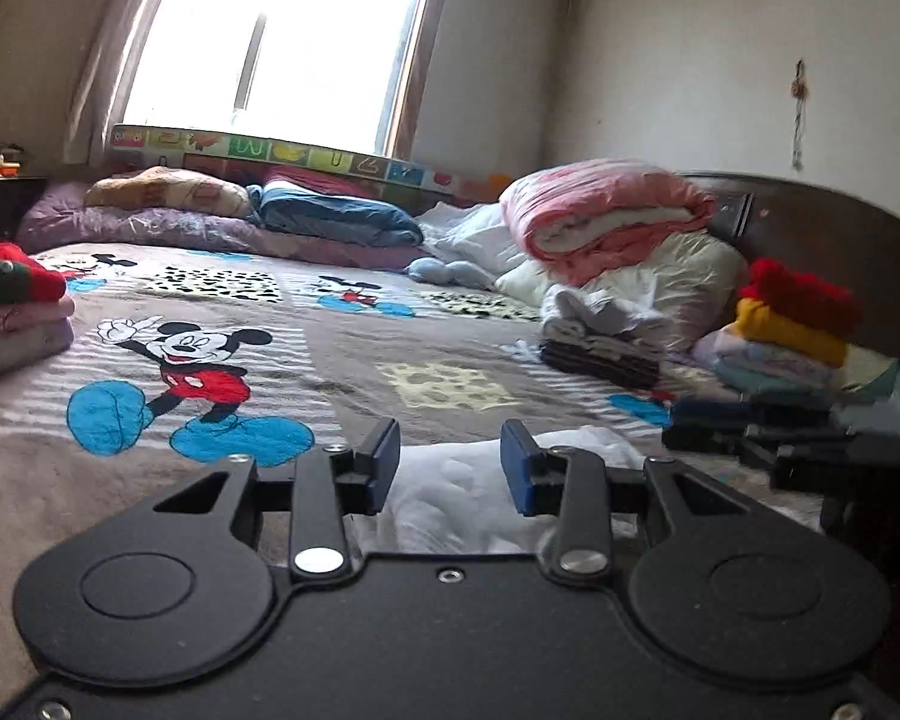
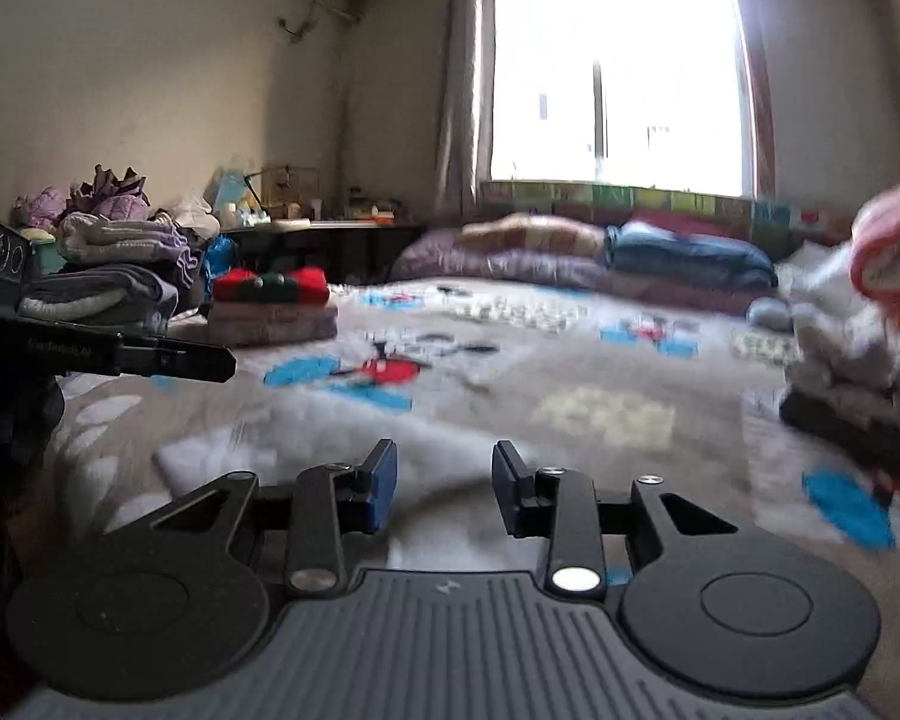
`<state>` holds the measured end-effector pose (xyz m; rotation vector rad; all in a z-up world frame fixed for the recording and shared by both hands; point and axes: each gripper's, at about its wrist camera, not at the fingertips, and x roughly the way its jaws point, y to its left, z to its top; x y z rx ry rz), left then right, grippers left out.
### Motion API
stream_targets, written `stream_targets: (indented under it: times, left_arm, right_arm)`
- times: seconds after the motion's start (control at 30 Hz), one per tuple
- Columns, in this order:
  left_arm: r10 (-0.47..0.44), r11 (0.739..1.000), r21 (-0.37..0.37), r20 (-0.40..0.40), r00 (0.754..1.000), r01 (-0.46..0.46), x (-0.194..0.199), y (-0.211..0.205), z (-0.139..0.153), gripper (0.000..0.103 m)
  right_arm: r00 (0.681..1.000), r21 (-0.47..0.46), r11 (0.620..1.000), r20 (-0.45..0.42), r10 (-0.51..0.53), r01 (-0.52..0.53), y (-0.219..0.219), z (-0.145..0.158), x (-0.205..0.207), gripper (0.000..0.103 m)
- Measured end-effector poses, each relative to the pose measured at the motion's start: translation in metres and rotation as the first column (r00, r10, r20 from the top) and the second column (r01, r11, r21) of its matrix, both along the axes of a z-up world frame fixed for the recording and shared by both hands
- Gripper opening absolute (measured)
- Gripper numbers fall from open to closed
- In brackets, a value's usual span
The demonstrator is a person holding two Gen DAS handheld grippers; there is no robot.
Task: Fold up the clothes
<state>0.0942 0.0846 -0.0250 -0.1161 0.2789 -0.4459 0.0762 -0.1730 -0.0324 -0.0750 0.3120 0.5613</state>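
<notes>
Ahead of both pairs of jaws the bed (image 1: 342, 372) lies open, its cartoon-mouse cover bare across the middle, with folded piles only along the edges. In the left wrist view a red-topped stack (image 1: 12, 312) sits far left of the jaws, a dark-and-white folded stack (image 1: 600, 342) ahead to the right, and a red and yellow stack (image 1: 792, 324) further right against the headboard (image 1: 810, 228). A white garment (image 1: 462, 492) lies crumpled on the cover directly under and just beyond the left gripper (image 1: 450, 468), whose jaws stand wide apart and hold nothing; whether a pad touches the cloth I cannot tell. Only the right wrist view shows the cluttered tabletop (image 2: 330, 225) beyond the bed's far left corner and the heap of bedding (image 2: 114, 258) left of it. That view is blurred; the right gripper (image 2: 444, 486) is likewise wide apart and empty, pale cloth (image 2: 306, 438) spreading just ahead-left of it.
</notes>
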Motion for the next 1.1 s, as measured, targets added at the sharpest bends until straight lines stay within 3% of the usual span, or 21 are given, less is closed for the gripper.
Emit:
stream_targets:
  times: [0.13,0.2,0.23,0.27,0.33,0.4,0.47,0.6,0.7,0.87,0.93,0.97,1.0,1.03,1.1]
  left_arm:
    - [0.021,0.998,0.064,-0.058,0.998,-0.018,0.017,-0.023,-0.021,0.035]
    - [0.037,0.994,0.11,-0.096,0.995,-0.026,0.024,-0.036,-0.033,0.035]
    - [0.045,0.991,0.134,-0.115,0.992,-0.03,0.027,-0.043,-0.04,0.035]
    - [0.053,0.99,0.14,-0.132,0.99,-0.034,0.03,-0.046,-0.042,0.035]
    - [0.044,0.997,0.064,-0.165,0.985,-0.034,0.029,-0.033,-0.033,0.035]
    - [0.05,0.998,-0.031,-0.188,0.981,-0.057,0.023,-0.012,-0.02,0.035]
    - [0.056,0.989,-0.121,-0.186,0.981,-0.079,0.01,0.013,-0.006,0.038]
    - [0.098,0.959,-0.236,-0.242,0.965,-0.156,-0.012,0.042,-0.001,0.042]
    - [0.122,0.949,-0.239,-0.32,0.939,-0.205,-0.022,0.045,-0.006,0.042]
    - [0.067,0.94,-0.283,-0.397,0.916,-0.191,-0.026,0.031,-0.011,0.042]
    - [0.07,0.932,-0.29,-0.445,0.893,-0.218,-0.021,0.02,-0.017,0.029]
    - [0.065,0.915,-0.323,-0.476,0.877,-0.243,-0.018,0.017,-0.022,0.019]
    - [0.031,0.874,-0.405,-0.505,0.862,-0.269,-0.017,0.018,-0.029,0.018]
    - [0.009,0.839,-0.458,-0.528,0.849,-0.294,-0.016,0.018,-0.036,0.017]
    - [0.002,0.808,-0.486,-0.563,0.826,-0.333,-0.017,0.018,-0.05,0.016]
  right_arm:
    - [1.0,0.017,1.0,0.017,-0.012,0.012,0.005,0.002,0.021,0.036]
    - [0.999,0.026,0.999,0.026,-0.018,0.018,0.008,0.004,0.031,0.042]
    - [0.997,-0.009,0.999,-0.061,-0.04,0.04,0.012,-0.011,0.044,0.045]
    - [0.995,0.025,0.998,-0.089,-0.048,0.051,0.008,-0.021,0.046,0.046]
    - [0.988,0.092,0.993,-0.145,-0.06,0.074,0.0,-0.04,0.051,0.046]
    - [0.989,0.109,0.992,-0.135,-0.052,0.067,-0.004,-0.028,0.047,0.046]
    - [0.991,0.125,0.99,-0.126,-0.043,0.059,-0.008,-0.016,0.042,0.046]
    - [0.978,0.274,0.953,-0.195,-0.075,0.128,-0.04,-0.011,0.026,0.055]
    - [0.958,0.351,0.92,-0.276,-0.074,0.173,-0.058,-0.014,0.021,0.056]
    - [0.913,0.462,0.855,-0.407,-0.033,0.237,-0.077,-0.029,0.014,0.058]
    - [0.902,0.491,0.839,-0.433,0.002,0.234,-0.072,-0.033,0.012,0.055]
    - [0.895,0.506,0.831,-0.445,0.02,0.233,-0.07,-0.035,0.01,0.047]
    - [0.889,0.52,0.822,-0.457,0.037,0.232,-0.068,-0.037,0.009,0.033]
    - [0.877,0.544,0.804,-0.476,0.062,0.239,-0.067,-0.04,0.01,0.026]
    - [0.844,0.611,0.737,-0.526,0.104,0.29,-0.07,-0.052,0.011,0.021]
